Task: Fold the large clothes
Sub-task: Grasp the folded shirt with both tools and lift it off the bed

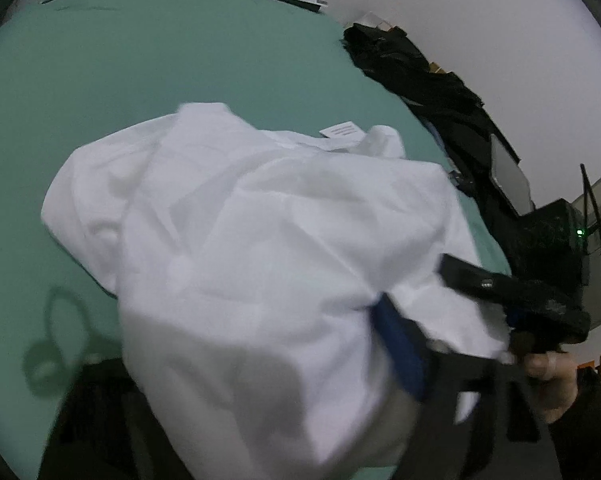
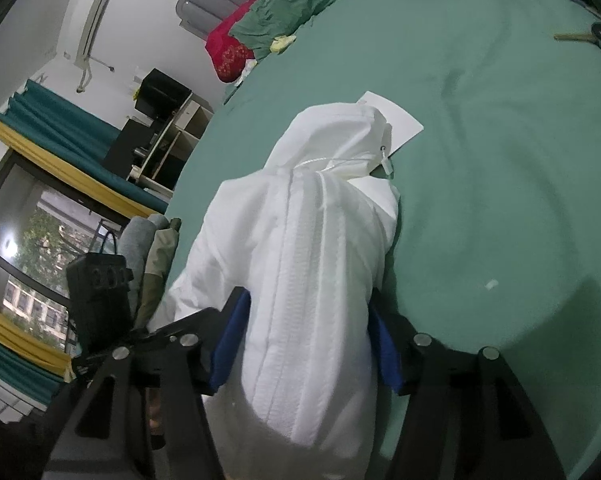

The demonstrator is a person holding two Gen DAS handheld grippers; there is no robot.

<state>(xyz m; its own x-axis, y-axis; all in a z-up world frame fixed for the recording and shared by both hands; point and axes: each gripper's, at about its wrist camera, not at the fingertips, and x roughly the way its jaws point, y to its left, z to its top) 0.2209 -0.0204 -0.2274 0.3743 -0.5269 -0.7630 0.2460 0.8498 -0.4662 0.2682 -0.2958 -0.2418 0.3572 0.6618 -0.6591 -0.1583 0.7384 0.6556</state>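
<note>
A large white garment [image 1: 252,240] with a paper tag [image 1: 343,131] lies bunched on the green bed sheet [image 1: 140,80]. In the left wrist view it drapes over my left gripper [image 1: 260,384], hiding most of it; one blue pad [image 1: 400,352] shows at the cloth's edge. My right gripper [image 2: 306,344] is shut on a thick fold of the same white garment [image 2: 312,248], its blue pads [image 2: 230,340] pressing both sides. The right gripper's body also shows in the left wrist view [image 1: 532,304], held by a hand.
Green and red pillows [image 2: 284,4] lie at the head of the bed. Dark clothes [image 1: 420,80] pile along the bed's right edge by the wall. Rolled fabric [image 2: 148,256], a shelf unit [image 2: 172,136] and a window [image 2: 28,232] stand to the left.
</note>
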